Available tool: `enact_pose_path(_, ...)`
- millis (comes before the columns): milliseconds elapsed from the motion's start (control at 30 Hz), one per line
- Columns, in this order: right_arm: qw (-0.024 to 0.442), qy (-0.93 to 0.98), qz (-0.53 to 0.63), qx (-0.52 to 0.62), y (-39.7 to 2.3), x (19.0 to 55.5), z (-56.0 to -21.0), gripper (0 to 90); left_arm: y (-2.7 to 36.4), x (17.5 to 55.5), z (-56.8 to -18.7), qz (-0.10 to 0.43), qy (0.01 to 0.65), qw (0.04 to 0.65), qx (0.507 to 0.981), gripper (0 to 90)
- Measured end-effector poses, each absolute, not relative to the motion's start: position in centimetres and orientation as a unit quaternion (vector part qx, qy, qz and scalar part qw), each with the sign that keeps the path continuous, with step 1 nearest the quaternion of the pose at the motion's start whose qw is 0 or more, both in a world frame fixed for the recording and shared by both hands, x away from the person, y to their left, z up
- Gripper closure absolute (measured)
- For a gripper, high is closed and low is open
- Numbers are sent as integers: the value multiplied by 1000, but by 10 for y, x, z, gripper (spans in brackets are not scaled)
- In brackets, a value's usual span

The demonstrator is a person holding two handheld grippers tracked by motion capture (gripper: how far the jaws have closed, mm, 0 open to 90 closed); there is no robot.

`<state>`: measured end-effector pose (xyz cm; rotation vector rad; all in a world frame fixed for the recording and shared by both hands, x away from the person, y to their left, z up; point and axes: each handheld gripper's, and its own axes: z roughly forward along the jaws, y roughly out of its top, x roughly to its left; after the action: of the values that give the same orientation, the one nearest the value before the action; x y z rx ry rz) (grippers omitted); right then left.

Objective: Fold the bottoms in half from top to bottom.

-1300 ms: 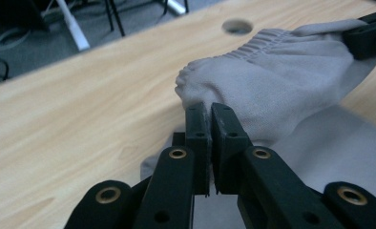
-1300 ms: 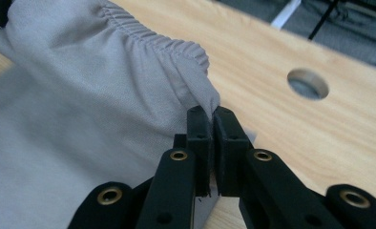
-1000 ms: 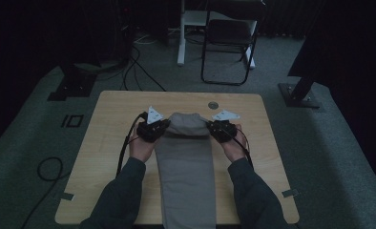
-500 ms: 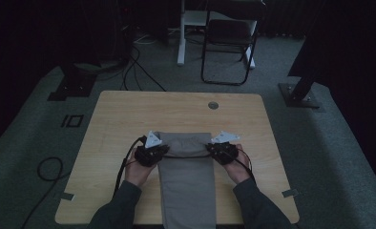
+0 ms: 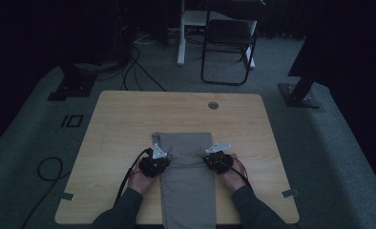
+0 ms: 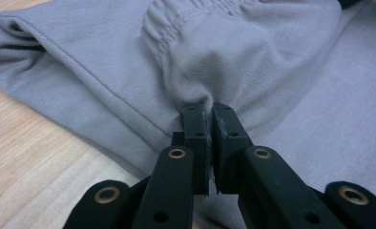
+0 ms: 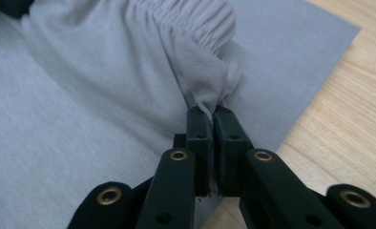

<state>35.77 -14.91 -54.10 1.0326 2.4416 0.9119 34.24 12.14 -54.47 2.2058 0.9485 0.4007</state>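
A grey garment (image 5: 186, 181) with an elastic waistband lies lengthwise on the wooden table (image 5: 129, 119), its far part folded back toward me. My left gripper (image 5: 158, 160) is shut on a pinch of the folded cloth (image 6: 195, 90) just below the gathered waistband (image 6: 162, 28). At the garment's right edge my right gripper (image 5: 214, 159) is shut on the waistband corner (image 7: 210, 98). Both grippers sit low over the cloth, level with each other, one at each side of the fold.
A round cable hole (image 5: 213, 105) lies in the table's far side. Behind the table stand a black chair (image 5: 229, 43) and a white post (image 5: 181, 33). Cables trail on the floor at left (image 5: 45, 167). Bare wood surrounds the garment.
Both grippers have come toward me and down, drawing the garment's far end back over itself, so the fold now lies flat on the cloth.
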Motion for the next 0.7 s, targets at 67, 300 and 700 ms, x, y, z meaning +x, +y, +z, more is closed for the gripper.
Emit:
enact_pose_path(67, 172, 858, 321, 361, -148, 359, -541, 870, 122, 346, -545, 155, 369, 349, 847, 857)
enact_pose_path(300, 179, 853, 320, 372, -144, 377, -542, 870, 124, 367, -548, 167, 383, 356, 836, 857)
enact_pose_path(700, 196, 843, 307, 395, -135, 425, -541, 869, 120, 410, -550, 204, 399, 351, 822, 858)
